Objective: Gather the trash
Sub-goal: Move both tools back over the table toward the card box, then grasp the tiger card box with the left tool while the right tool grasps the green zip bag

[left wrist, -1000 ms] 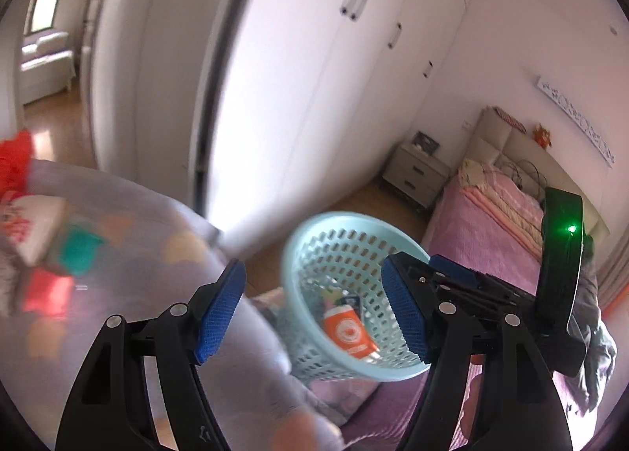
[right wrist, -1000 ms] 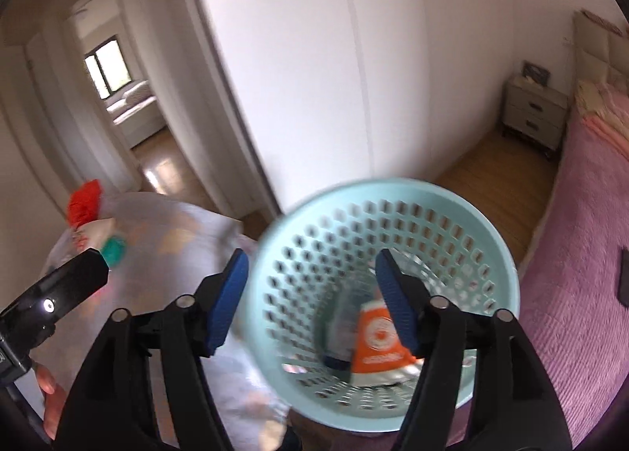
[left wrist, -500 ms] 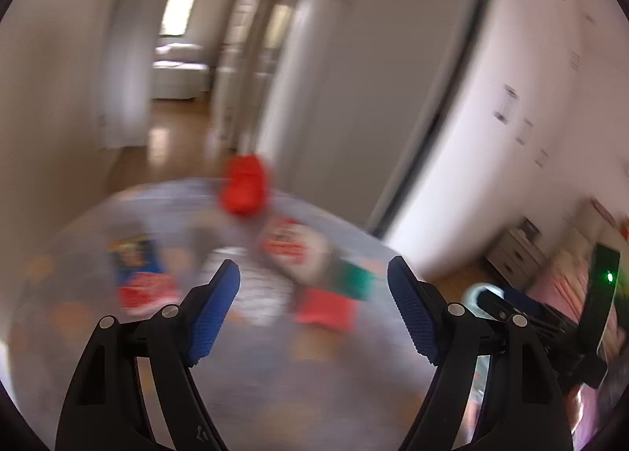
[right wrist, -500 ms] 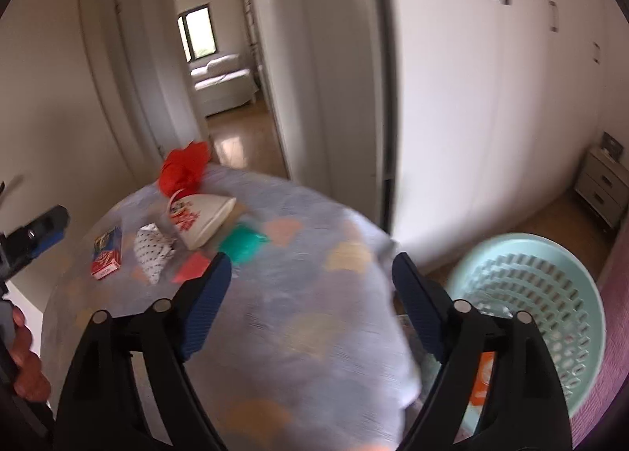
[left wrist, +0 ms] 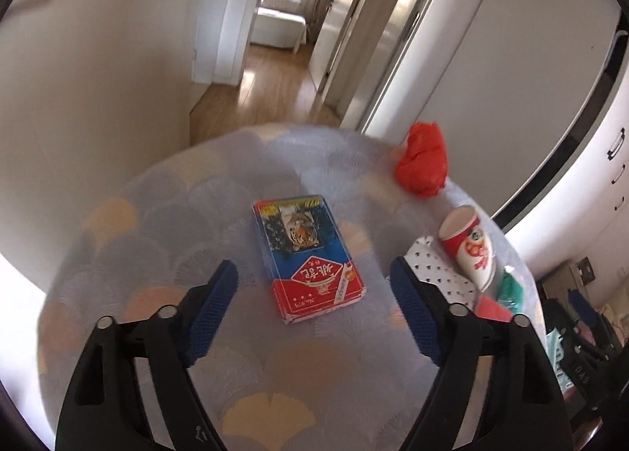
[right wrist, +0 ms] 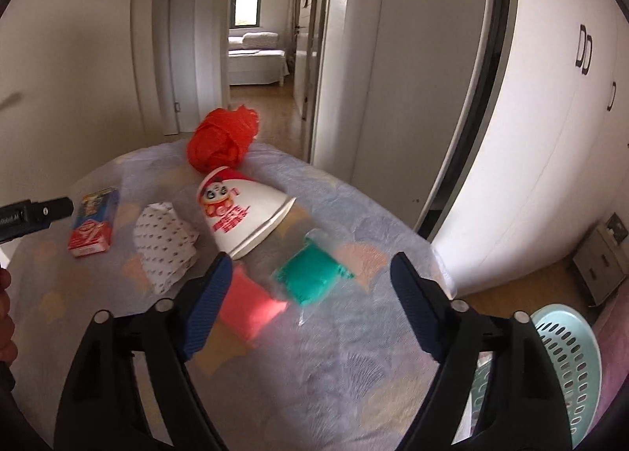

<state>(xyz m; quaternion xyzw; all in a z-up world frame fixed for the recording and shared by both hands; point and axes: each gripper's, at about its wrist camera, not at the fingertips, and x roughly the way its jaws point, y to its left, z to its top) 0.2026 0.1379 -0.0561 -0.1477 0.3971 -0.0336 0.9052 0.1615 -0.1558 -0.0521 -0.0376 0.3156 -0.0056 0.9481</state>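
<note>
**Table trash, pick pending: card box first**

Card box (left wrist: 310, 260), red and blue, tiger print, lying flat on the patterned tablecloth (left wrist: 157, 215), squarely ahead of the left gripper (left wrist: 314, 313). Jaws spread wide, empty, touching nothing; the box sits just beyond the pads. Advice for the pick: lower straight over the box, straddle its narrow width, and close on the long edges so the flat pack does not skid on the cloth.

Right gripper (right wrist: 306, 301), likewise fully spread and holding nothing. Nearest to it: a pink packet (right wrist: 251, 305) and a green packet (right wrist: 310, 274), both blurred, probably soft sachets. Next out: dotted paper wrapper (right wrist: 165, 244); paper cup (right wrist: 243, 215) on its side, resting against the wrapper. Farthest: crumpled red plastic bag (right wrist: 220, 140) at the far table edge.

Receptacle: teal perforated basket (right wrist: 566, 368), low at the right, off the table, beside the right gripper's outer finger.
</note>
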